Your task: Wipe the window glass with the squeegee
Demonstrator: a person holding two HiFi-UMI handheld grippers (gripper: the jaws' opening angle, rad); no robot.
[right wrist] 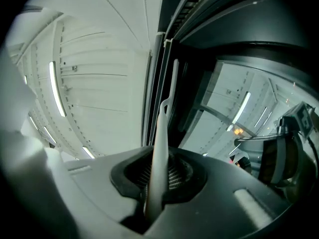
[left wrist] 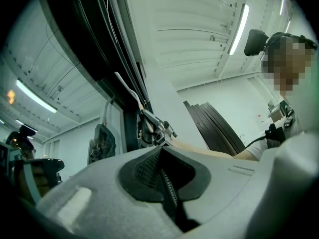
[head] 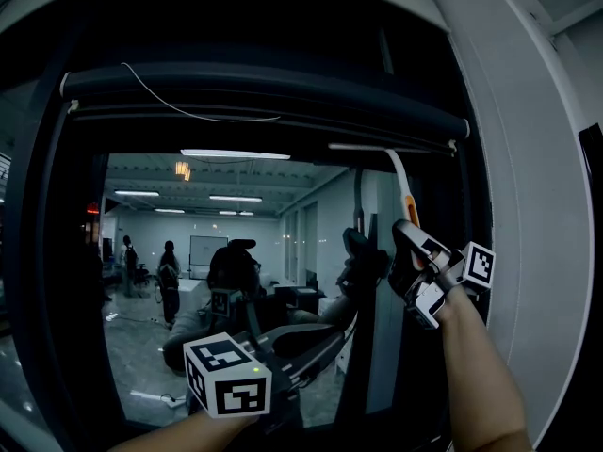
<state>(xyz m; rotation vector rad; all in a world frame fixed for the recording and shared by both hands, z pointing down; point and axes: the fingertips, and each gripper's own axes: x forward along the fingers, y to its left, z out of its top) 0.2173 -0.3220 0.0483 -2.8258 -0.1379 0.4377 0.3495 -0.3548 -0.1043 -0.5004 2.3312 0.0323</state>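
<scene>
The squeegee (head: 403,185) has a white handle with an orange band, and its thin blade lies across the top right of the window glass (head: 236,252). My right gripper (head: 412,245) is shut on the handle and raised near the right frame. In the right gripper view the handle (right wrist: 159,148) runs up between the pads to the blade (right wrist: 174,78). My left gripper (head: 303,350) sits low in front of the glass, shut on nothing. The left gripper view shows its pads (left wrist: 149,171) pressed together, with the right gripper (left wrist: 152,128) and squeegee (left wrist: 127,86) beyond.
A dark rolled blind (head: 264,97) with a thin cord (head: 188,111) hangs above the glass. A wide pale frame post (head: 528,205) stands at the right. The glass mirrors the lit room, people and both grippers.
</scene>
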